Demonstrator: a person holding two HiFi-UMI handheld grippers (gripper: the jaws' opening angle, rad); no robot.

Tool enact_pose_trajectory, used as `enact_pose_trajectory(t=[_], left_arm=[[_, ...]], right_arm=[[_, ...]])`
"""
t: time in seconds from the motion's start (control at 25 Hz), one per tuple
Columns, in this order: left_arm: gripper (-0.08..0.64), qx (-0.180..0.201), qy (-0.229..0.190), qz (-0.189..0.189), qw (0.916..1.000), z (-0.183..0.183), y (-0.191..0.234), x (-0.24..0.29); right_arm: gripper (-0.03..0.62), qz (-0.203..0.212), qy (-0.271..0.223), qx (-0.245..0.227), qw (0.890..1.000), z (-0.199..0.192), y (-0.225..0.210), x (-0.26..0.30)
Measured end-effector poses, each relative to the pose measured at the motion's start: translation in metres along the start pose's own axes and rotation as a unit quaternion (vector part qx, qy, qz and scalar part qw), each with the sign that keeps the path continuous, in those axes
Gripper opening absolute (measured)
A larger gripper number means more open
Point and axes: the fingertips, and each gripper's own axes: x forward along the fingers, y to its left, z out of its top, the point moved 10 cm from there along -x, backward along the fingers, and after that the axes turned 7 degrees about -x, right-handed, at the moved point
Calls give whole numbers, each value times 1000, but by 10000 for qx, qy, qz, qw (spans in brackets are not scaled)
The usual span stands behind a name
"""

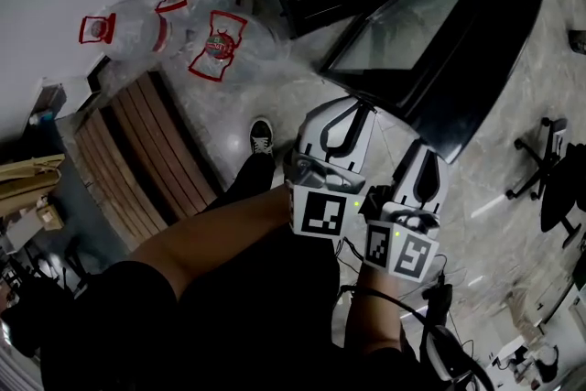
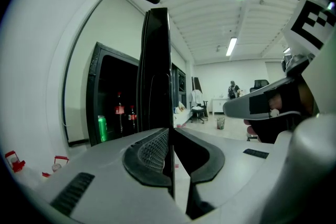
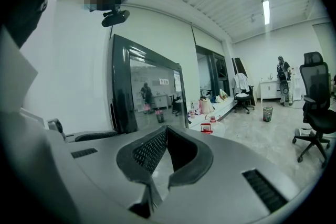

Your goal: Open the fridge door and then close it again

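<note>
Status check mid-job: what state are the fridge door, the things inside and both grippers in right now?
Fridge door: open, swung wide.
Green can: upright on a fridge shelf.
Bottles: upright, inside the fridge.
Left gripper: jaws together, tips at the door's edge, no grip on it visible.
Right gripper: jaws together, holding nothing.

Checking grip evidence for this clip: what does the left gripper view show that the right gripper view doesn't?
Only left: the left gripper shut on the edge of the fridge door, and a green can inside. Only right: the door's glass face, an office chair, the right gripper shut, empty. Both: the open door, a distant person.
</note>
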Motion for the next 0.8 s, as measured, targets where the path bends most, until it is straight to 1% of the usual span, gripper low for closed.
enact_pose_trajectory(t=[0.16, 0.4, 0.56, 0.8], left_arm=[[34, -93, -53, -2, 9999, -3, 2, -2], [34, -106, -47, 8, 9999, -1, 3, -4], [34, -88, -55, -4, 9999, 0, 8, -3], [34, -15, -109, -15, 9999, 2, 31, -1]], right_arm=[[15, 45, 21, -21, 10000, -3, 3, -2], [15, 29, 7, -5, 10000, -2, 3, -4], [15, 38, 33, 88, 9999, -3, 6, -1], [15, 152, 51, 118, 9998, -1, 14, 7]])
